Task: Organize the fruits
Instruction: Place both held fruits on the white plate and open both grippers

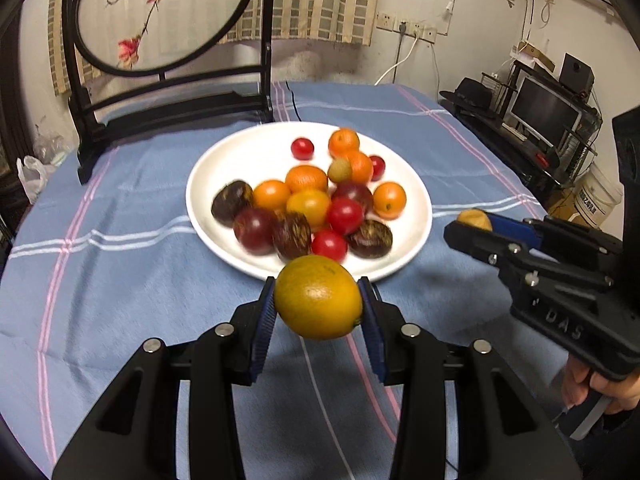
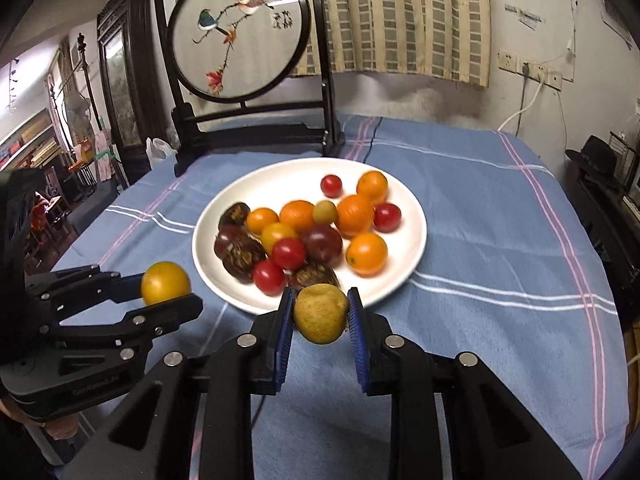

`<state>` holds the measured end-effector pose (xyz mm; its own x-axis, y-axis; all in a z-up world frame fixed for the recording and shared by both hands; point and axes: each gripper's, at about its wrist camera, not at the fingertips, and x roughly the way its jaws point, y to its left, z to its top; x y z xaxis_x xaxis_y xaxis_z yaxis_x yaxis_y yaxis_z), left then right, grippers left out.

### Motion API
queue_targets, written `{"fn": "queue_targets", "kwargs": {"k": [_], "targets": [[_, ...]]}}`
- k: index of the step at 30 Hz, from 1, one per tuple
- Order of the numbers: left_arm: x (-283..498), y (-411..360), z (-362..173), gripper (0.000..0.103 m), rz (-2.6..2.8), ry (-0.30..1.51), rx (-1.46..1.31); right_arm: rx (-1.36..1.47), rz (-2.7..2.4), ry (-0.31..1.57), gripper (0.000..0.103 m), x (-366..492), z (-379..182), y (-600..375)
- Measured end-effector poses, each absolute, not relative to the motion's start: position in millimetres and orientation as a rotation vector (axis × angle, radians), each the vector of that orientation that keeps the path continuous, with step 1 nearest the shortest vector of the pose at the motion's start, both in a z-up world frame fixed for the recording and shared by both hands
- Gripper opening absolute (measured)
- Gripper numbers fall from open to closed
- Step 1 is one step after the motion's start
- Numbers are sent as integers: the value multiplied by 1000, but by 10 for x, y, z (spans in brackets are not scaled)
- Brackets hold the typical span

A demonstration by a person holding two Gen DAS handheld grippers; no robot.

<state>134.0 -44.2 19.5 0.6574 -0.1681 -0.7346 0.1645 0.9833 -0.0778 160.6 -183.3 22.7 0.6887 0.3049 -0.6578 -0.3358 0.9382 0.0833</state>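
Nearest the left wrist lens, the left gripper (image 1: pixel 318 300) pinches a yellow-orange citrus fruit (image 1: pixel 318 297) between its blue pads, held clear above the blue striped tablecloth (image 1: pixel 120 280) just short of the white plate (image 1: pixel 208 184). The right gripper (image 2: pixel 320 312) is pressed onto a smaller yellow-green fruit (image 2: pixel 320 313), likewise held off the cloth at the plate's near rim. The plate carries the remaining fruit in a loose heap: red cherry tomatoes, orange ones and dark purple ones, with an embroidered round screen (image 1: pixel 160 12) standing behind it.
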Motion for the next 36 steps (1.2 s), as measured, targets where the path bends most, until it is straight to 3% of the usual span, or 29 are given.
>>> {"fn": "queue_targets", "kwargs": {"k": [14,33,34,36], "targets": [[1909,-301,319,39,-110,814,-18,-56,395,689,26,2010,376,-1535],[2614,-76,159,39,-11,833,-57,-89,395,733,27,2568,77,-1165],[2628,-94,147,39,-13,838,-57,-84,390,733,28,2587,58,-1163],[2636,-121,149,54,-3,837,-61,-77,361,730,50,2608,43,-1186]]}}
